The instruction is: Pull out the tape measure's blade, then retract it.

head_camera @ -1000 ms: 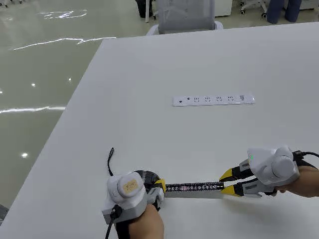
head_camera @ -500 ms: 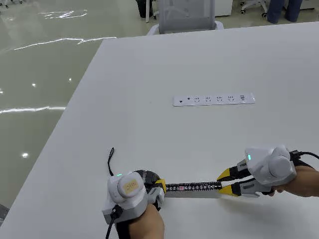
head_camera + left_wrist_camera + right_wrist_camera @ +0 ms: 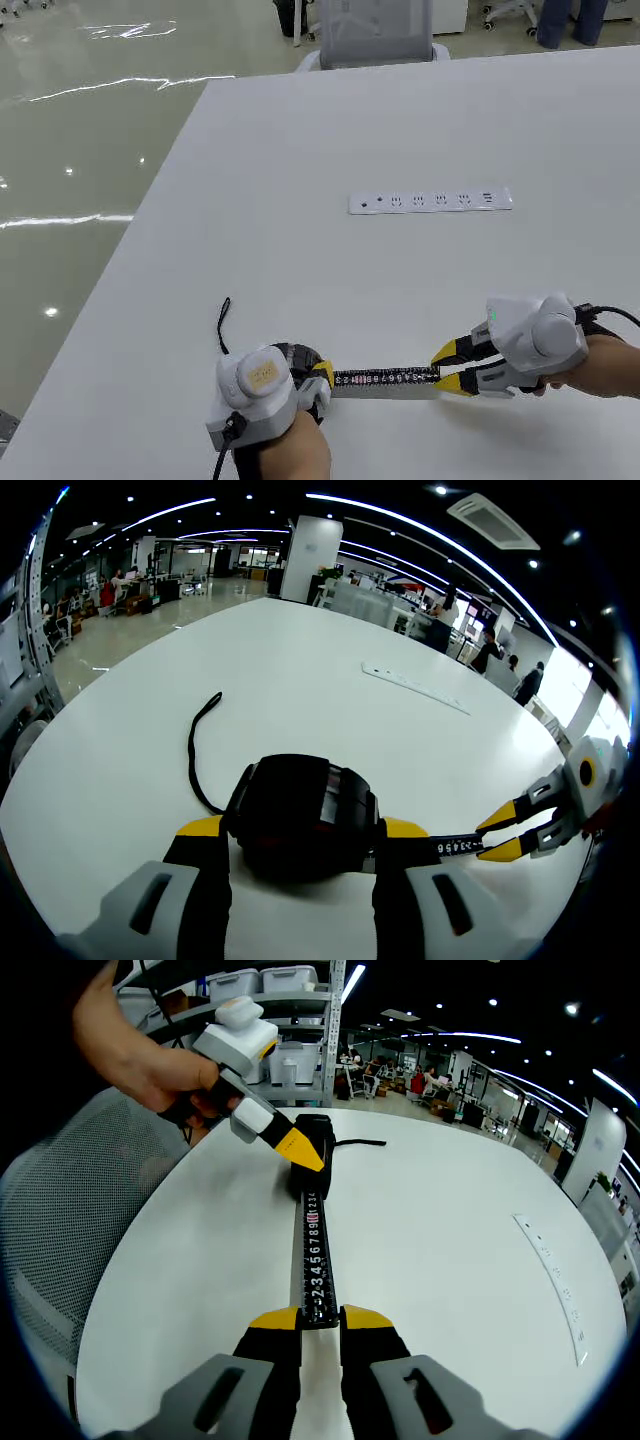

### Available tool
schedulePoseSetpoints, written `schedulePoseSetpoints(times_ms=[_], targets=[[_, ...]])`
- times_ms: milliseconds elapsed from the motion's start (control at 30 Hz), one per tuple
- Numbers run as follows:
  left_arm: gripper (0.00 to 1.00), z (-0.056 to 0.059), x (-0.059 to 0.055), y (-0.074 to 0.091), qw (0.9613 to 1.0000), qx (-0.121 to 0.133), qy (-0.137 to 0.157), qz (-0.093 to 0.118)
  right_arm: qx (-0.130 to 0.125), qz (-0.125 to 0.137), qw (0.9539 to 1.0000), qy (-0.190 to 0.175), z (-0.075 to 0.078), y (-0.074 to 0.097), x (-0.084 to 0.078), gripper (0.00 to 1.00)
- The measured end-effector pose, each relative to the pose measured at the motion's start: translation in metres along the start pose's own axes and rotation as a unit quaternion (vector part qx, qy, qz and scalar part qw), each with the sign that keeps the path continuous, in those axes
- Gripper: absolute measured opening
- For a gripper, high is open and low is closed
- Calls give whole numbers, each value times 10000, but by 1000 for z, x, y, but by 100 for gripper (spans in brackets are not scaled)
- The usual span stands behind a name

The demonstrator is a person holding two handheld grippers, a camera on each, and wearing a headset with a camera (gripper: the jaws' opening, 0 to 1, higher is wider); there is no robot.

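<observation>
Black plastic is met first: the tape measure is clamped at the near edge of the white desk by the left tongs. Their yellow-tipped jaws are spread to the width of the housing and pressed against its two sides. The housing is rested on the desk top, and the tongs are gripped from behind by a hand.

From the housing the blade is drawn partway out toward the person's right and is kept low over the desk, face up. It is black, printed with white numerals and one red mark; in the right gripper view the figures 2 to 9 can be read along it. Its free end is pinched by the right tongs, whose jaws are brought almost together, one against each edge of the blade, with nothing but the blade's tip between them.

Beyond the housing a thin black strap is laid in a loose curve on the desk, running away from the tape measure. Farther off, near the middle of the desk and well apart from both tongs, a white power strip is laid flat, its row of sockets turned upward. At the far edge of the desk a grey chair is pushed close. A glossy floor is seen to the left, marked by bright reflections.
</observation>
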State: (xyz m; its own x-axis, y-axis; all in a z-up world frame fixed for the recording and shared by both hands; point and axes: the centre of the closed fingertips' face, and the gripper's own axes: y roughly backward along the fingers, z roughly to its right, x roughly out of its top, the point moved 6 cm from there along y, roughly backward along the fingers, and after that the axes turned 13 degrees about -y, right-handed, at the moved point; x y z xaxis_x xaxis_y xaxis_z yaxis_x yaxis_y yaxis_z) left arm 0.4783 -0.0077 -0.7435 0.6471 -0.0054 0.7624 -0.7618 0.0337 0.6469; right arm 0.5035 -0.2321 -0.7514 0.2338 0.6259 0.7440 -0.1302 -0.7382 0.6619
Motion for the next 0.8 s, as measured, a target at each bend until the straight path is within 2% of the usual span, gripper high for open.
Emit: schedulePoseSetpoints(times_ms=[800], targets=[[52,0,0,0,10000,-45,-19,-21,34,52,10000,-7,-2,-9,6,13]])
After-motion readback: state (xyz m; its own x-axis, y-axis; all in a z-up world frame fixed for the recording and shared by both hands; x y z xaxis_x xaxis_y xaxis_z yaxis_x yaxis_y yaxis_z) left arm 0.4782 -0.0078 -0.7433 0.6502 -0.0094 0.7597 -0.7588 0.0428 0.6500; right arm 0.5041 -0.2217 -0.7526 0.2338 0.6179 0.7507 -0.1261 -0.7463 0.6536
